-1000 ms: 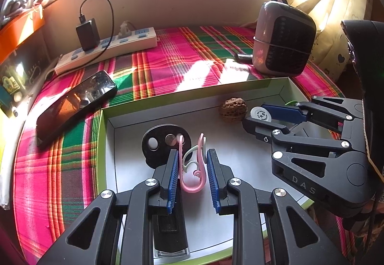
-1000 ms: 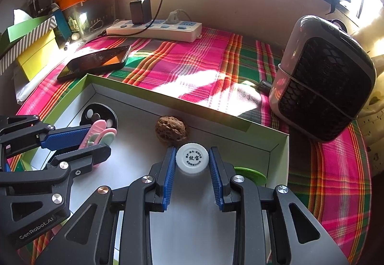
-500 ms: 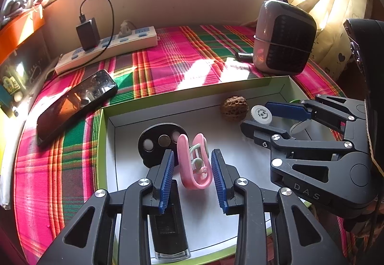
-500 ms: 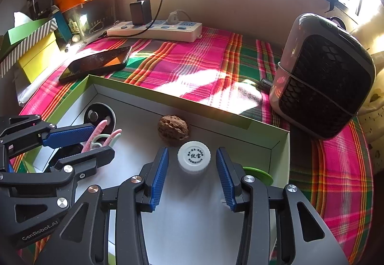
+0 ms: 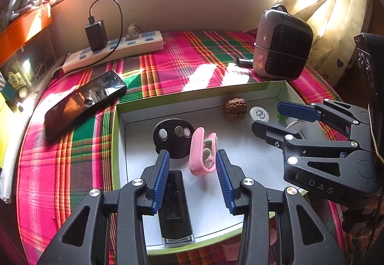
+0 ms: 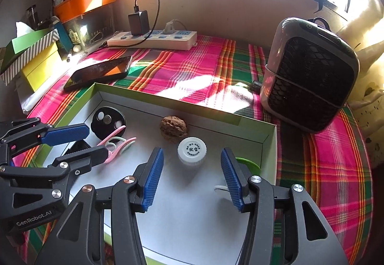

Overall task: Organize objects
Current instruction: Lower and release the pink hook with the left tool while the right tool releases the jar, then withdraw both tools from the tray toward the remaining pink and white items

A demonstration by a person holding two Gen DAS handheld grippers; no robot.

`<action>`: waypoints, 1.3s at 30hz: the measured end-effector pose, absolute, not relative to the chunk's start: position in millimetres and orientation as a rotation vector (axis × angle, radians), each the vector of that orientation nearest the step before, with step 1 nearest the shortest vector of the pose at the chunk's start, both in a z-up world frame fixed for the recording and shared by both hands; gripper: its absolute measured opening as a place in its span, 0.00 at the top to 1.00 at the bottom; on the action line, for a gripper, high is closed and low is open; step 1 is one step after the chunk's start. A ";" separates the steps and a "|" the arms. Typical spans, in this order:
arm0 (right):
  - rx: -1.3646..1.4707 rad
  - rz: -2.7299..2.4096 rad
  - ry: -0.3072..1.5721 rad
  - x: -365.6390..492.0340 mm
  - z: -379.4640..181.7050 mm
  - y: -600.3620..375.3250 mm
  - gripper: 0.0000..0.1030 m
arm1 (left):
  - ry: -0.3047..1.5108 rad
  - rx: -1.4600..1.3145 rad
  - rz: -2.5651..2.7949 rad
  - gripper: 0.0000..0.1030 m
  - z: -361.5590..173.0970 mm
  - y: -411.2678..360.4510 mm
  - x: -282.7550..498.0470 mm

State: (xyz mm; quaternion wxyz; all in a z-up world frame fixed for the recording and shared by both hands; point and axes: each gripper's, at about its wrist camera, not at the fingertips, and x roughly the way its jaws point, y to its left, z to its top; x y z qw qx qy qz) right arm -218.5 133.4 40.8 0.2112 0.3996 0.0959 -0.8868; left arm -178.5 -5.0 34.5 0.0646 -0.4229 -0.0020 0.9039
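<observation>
Left wrist view: your left gripper (image 5: 192, 166) fingers have just opened around the pink clip (image 5: 200, 153) in the tray (image 5: 115, 144); lifting carelessly could snag it. Right gripper (image 6: 192, 169), at 3 o'clock, has opened off the white cap (image 6: 192, 148).
</observation>
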 end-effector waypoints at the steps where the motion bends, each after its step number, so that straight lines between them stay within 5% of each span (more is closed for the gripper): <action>1: 1.102 -2.468 0.266 -215.9 42.2 134.4 0.50 | -0.014 -1.264 2.729 0.62 36.1 -6.2 -175.7; 39: 1.048 -2.553 0.086 -135.5 51.4 181.5 0.49 | -0.171 -1.186 2.770 0.61 46.6 -29.9 -98.2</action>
